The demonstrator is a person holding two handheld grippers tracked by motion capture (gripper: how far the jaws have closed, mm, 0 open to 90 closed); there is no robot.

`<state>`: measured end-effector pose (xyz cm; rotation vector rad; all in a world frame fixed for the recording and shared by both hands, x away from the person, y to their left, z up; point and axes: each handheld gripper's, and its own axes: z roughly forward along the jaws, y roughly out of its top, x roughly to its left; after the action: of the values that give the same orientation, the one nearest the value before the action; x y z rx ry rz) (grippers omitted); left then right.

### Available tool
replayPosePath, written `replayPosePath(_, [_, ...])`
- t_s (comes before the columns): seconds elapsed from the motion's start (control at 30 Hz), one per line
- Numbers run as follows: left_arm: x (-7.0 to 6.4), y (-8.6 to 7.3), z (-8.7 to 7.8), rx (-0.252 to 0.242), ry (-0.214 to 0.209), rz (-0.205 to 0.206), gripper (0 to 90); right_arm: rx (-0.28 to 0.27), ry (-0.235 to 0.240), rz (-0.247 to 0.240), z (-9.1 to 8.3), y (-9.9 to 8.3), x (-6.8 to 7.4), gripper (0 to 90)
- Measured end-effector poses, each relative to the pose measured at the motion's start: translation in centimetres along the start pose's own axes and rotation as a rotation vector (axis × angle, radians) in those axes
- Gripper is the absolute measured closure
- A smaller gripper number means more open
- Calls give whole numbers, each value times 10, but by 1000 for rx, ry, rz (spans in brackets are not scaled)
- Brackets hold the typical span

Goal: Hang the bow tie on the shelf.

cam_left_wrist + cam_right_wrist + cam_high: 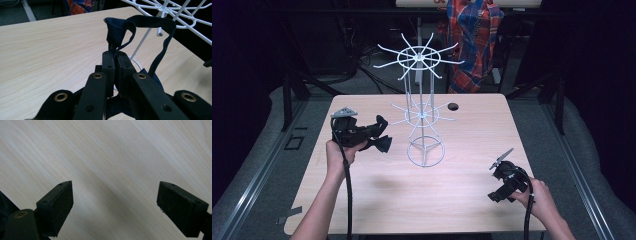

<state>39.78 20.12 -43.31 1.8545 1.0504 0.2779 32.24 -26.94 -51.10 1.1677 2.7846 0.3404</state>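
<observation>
Left tool (379, 136) is up off the surface (362, 200), jaws pinched tight on a dark blue garment (140, 27), looks like a strappy piece of underwear, with one loop of strap standing open above the jaw tips. The white wire rack (424, 112) stands just to that tool's right, and in the left gripper view a lower-tier arm with its upturned tip (160, 33) sits right behind the open loop, a little beyond and to the right. That's the line that matters: loop over hook. The right tool (502, 180) rests low near the front right edge, jaws spread wide, holding nothing, well away from the rack. The left hand is clearly the closer one.
</observation>
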Motion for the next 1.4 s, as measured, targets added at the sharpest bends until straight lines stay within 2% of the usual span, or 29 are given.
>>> replayPosePath(0.37, [-4, 3, 10, 13, 0, 12, 863, -5, 0, 6, 0, -1, 1, 136])
replayPosePath(0.6, [-9, 5, 18, 28, 4, 30, 863, 13, -2, -7, -1, 0, 0, 137])
replayPosePath(0.93, [-14, 5, 29, 42, 4, 44, 863, 1, -3, 2, -1, -1, 0, 137])
replayPosePath(1.17, [-15, 5, 34, 40, -8, 36, 864, 1, -1, 2, 0, -1, 0, 137])
replayPosePath(1.2, [-16, 5, 35, 52, -11, 40, 864, 2, -5, 3, -1, -1, 0, 137])
replayPosePath(1.4, [-18, 5, 41, 54, -5, 43, 864, 0, 1, 3, 0, -1, 0, 138])
